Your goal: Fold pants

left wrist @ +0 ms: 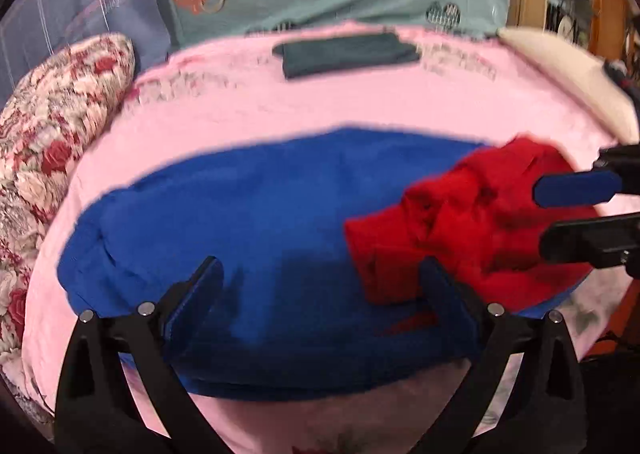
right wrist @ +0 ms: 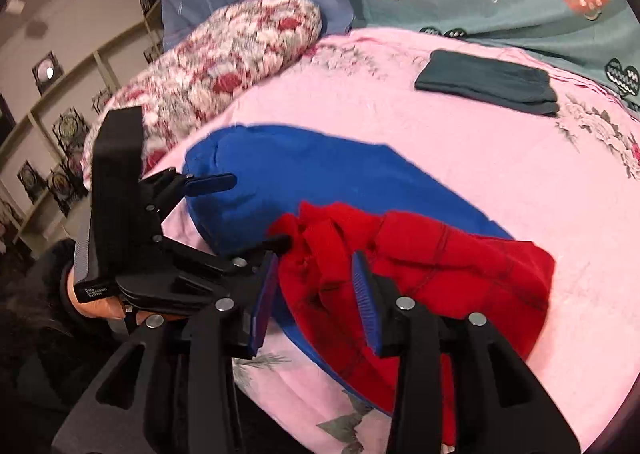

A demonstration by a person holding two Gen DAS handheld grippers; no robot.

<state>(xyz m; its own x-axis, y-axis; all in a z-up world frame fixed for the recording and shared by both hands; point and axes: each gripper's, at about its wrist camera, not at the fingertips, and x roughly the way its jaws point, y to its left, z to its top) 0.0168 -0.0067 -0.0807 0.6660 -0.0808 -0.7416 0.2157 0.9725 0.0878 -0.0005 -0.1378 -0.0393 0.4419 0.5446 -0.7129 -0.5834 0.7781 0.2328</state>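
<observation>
Left gripper (left wrist: 320,290): fingers spread wide, empty, hovering over the blue pants (left wrist: 240,222).
Right gripper (right wrist: 316,302): fingers parted; red pants (right wrist: 440,266) bunched between them, seemingly not pinched.
Red pants: crumpled atop the blue pants on the pink bed (right wrist: 480,158).
Beyond the fingers: a folded dark garment (right wrist: 488,82).

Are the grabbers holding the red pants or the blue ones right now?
Neither. The left gripper is wide open over the blue pants. The right gripper is open too, with the red pants behind its pads, not pinched.
</observation>
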